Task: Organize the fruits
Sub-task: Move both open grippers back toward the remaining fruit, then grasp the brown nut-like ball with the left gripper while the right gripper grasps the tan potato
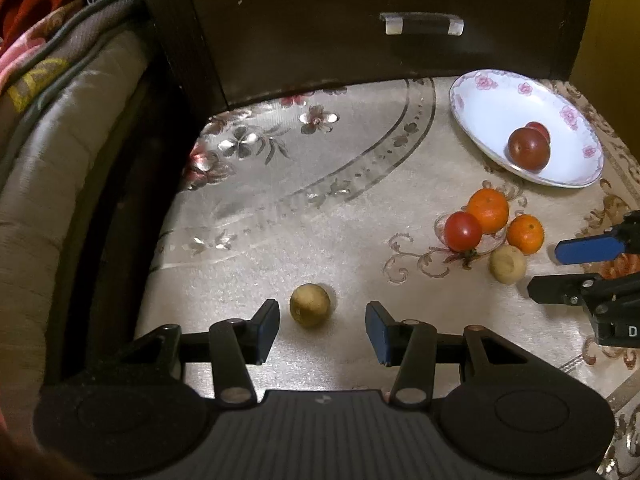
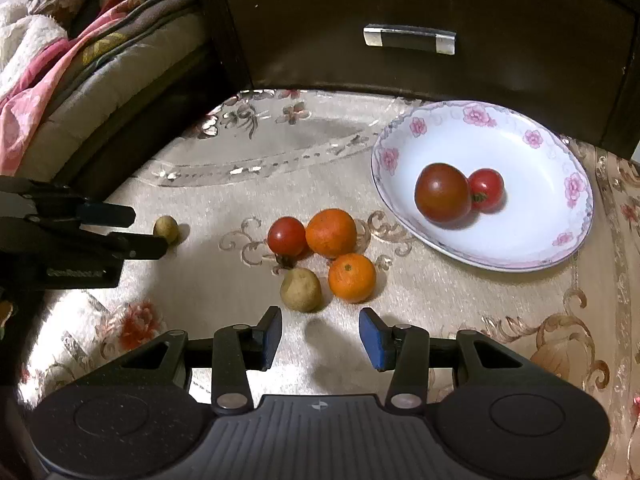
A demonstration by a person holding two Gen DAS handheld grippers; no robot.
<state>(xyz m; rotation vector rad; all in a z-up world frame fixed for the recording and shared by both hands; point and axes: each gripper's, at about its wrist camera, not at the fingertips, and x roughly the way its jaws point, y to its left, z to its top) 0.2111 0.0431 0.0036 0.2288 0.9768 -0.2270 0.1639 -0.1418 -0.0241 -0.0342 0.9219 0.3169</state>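
Observation:
A white floral plate (image 2: 540, 240) (image 1: 472, 104) holds a dark red tomato (image 2: 442, 192) (image 1: 528, 148) and a smaller red tomato (image 2: 488, 189). On the tablecloth lie a red tomato (image 2: 286, 236) (image 1: 463, 231), two oranges (image 2: 331, 233) (image 2: 352, 278) (image 1: 488, 210) (image 1: 526, 234) and a tan round fruit (image 2: 301, 290) (image 1: 508, 265). Another tan fruit (image 1: 310, 305) (image 2: 166, 229) lies apart on the left. My left gripper (image 1: 322, 330) is open and empty, with that lone fruit just ahead between its fingertips. My right gripper (image 2: 320, 336) is open and empty, just short of the fruit cluster.
A dark wooden drawer front with a metal handle (image 2: 410, 40) (image 1: 422, 24) stands behind the cloth. A padded seat with blankets (image 2: 80, 80) (image 1: 60, 120) borders the left side. The right gripper shows in the left wrist view (image 1: 588, 264); the left gripper shows in the right wrist view (image 2: 120, 232).

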